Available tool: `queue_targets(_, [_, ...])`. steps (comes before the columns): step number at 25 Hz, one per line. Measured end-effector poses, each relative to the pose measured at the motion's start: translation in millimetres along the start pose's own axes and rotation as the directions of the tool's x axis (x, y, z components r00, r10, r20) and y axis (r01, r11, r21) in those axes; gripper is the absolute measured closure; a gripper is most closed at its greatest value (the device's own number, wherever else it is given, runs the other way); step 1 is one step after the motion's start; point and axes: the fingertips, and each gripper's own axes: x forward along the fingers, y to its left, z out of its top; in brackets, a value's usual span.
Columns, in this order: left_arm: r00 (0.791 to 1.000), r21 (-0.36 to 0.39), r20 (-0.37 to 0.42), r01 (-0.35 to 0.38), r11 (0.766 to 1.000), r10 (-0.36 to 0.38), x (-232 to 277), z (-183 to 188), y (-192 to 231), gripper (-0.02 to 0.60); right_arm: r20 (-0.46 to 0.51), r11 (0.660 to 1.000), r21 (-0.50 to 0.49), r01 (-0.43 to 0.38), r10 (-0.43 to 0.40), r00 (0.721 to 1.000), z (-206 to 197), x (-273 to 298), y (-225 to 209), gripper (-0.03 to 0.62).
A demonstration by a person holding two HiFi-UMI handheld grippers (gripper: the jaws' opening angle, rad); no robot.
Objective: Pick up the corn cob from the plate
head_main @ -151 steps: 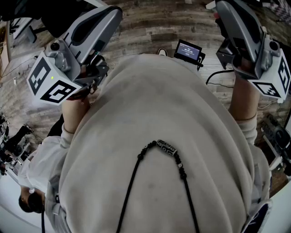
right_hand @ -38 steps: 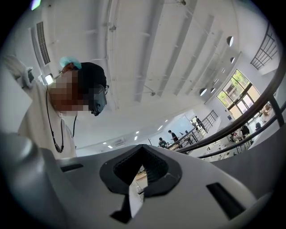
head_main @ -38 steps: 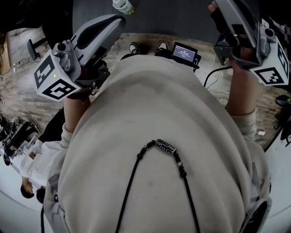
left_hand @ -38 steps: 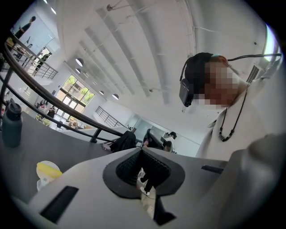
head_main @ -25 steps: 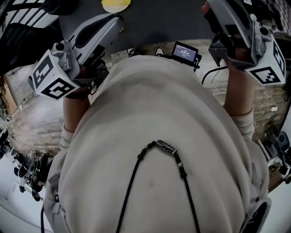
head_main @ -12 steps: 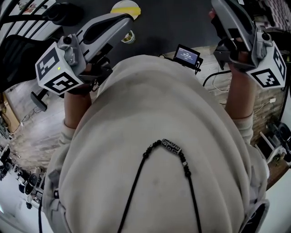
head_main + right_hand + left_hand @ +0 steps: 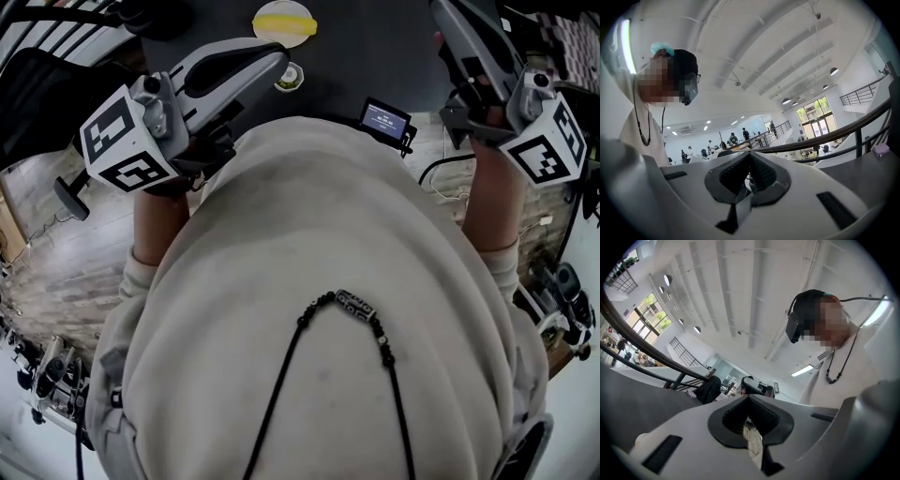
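So the corn cob (image 7: pixel 283 19) is seen as a yellow strip lying across a white plate (image 7: pixel 287 40), right at the 12 o'clock edge of the head view, on a dark tabletop (image 7: pixel 375 47). It hasn't been touched: no gripper is on it.

The left gripper (image 7: pixel 270 64) is held up in front of the chest, with its nose angled toward 1 o'clock. From that nose, the cob is found at roughly 12 o'clock, near but apart. A small round green-and-white thing (image 7: pixel 288 77) sits just beside the nose at 3 o'clock; it's too small to be identified. In the left gripper view the jaws are seen pressed together at the tips, with nothing pinched between them, and they're aimed up at a white ceiling.

The right gripper (image 7: pixel 448 14) is held at the 1 o'clock corner of the head view, and from it the cob lies at about 9 o'clock, well apart. In its own view the jaws are likewise squeezed shut with nothing caught between the pads, and a railing and tall windows are seen past them at 3 o'clock.

The lower part of the head view is mostly filled by a beige sweatshirt (image 7: pixel 319 281) with a beaded cord (image 7: pixel 352 305) on it. A little lit screen (image 7: pixel 384 116) is seen at the top of the chest, between the two grippers. Wood-plank floor (image 7: pixel 75 234) is visible at 9 o'clock.
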Motion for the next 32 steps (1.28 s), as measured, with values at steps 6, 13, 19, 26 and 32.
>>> queue_targets(6, [0.998, 0.002, 0.03, -0.052, 0.999, 0.052, -4.2, 4.5, 9.0, 0.58, -0.075, 0.998, -0.044, -0.036, 0.033, 0.997, -0.8, 18.5, -8.6, 0.579])
queue_targets(13, [0.993, 0.012, 0.066, -0.094, 0.995, 0.093, -5.1, 14.0, 8.4, 0.58, -0.108, 0.993, -0.055, -0.107, 0.101, 0.989, 4.4, 34.0, -15.0, 0.579])
queue_targets(19, [0.985, -0.009, 0.083, -0.149, 0.989, 0.149, -11.2, 10.8, 16.2, 0.58, -0.139, 0.989, -0.029, -0.147, 0.142, 0.98, -8.3, 49.4, -25.8, 0.579])
queue_targets(26, [0.967, -0.048, 0.119, -0.223, 0.974, 0.227, -24.1, 4.5, 29.4, 0.58, -0.188, 0.982, -0.005, -0.191, 0.186, 0.964, -25.2, 69.3, -36.6, 0.579])
queue_targets(32, [0.941, -0.065, 0.161, -0.291, 0.954, 0.298, -38.3, -4.7, 20.8, 0.58, -0.219, 0.975, -0.012, -0.22, 0.212, 0.952, -38.1, 74.3, -35.5, 0.579])
